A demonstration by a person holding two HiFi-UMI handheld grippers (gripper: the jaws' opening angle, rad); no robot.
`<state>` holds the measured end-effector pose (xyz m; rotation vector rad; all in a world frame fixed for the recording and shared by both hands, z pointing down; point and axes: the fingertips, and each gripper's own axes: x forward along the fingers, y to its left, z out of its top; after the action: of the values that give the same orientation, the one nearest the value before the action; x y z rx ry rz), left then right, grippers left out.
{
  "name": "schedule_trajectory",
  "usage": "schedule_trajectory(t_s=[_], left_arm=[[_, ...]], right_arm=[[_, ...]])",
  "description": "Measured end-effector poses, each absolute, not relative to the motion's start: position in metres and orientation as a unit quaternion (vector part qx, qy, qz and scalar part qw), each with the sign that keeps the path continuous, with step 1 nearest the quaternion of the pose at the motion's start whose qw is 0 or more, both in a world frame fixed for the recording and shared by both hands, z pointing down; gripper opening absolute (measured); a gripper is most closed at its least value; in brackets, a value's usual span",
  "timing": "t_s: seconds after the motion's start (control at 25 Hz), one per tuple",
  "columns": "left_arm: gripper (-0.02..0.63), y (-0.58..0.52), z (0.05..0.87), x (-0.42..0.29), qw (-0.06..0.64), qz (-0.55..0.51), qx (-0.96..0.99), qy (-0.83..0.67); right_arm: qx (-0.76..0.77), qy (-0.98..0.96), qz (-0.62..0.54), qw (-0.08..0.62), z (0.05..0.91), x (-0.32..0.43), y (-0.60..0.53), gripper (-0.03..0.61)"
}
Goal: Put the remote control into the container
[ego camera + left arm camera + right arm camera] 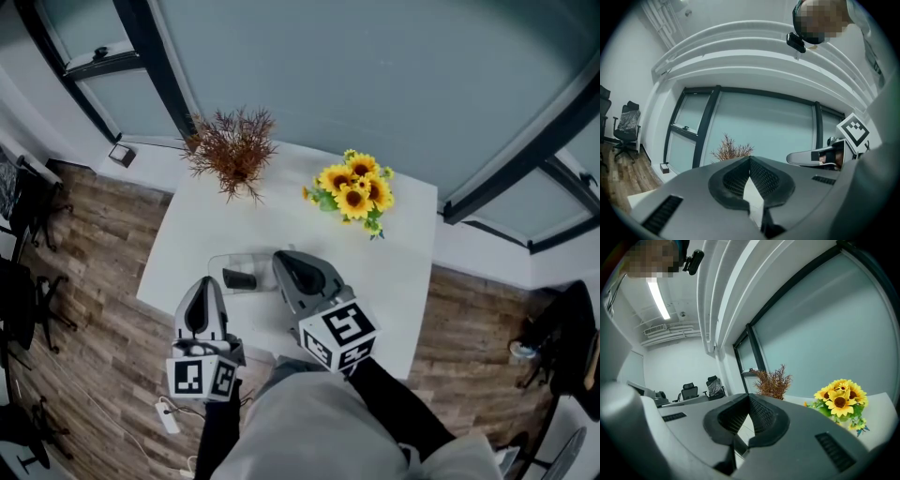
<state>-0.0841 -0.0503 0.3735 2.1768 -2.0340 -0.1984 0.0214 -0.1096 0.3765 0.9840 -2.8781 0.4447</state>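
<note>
The left hand-held gripper (202,289), grey plastic with a square-marker cube, has its ribbed jaws pressed together on nothing. Just right of it, a clear container (221,262) on the white surface (398,272) holds the dark remote (240,279). The right hand-held gripper (284,260), at the container's right edge, is likewise closed and empty. Sunflowers (354,192) stand farther back.
</note>
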Motion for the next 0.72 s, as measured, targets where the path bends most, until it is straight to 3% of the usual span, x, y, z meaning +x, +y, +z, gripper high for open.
schedule_trajectory(t_s=[0.72], left_arm=[[0.008, -0.0507, 0.3754, -0.0853, 0.082, -0.063, 0.723, -0.683]], right_arm=[[0.317, -0.937, 0.143, 0.036, 0.3784, 0.0210, -0.1092, 0.005]])
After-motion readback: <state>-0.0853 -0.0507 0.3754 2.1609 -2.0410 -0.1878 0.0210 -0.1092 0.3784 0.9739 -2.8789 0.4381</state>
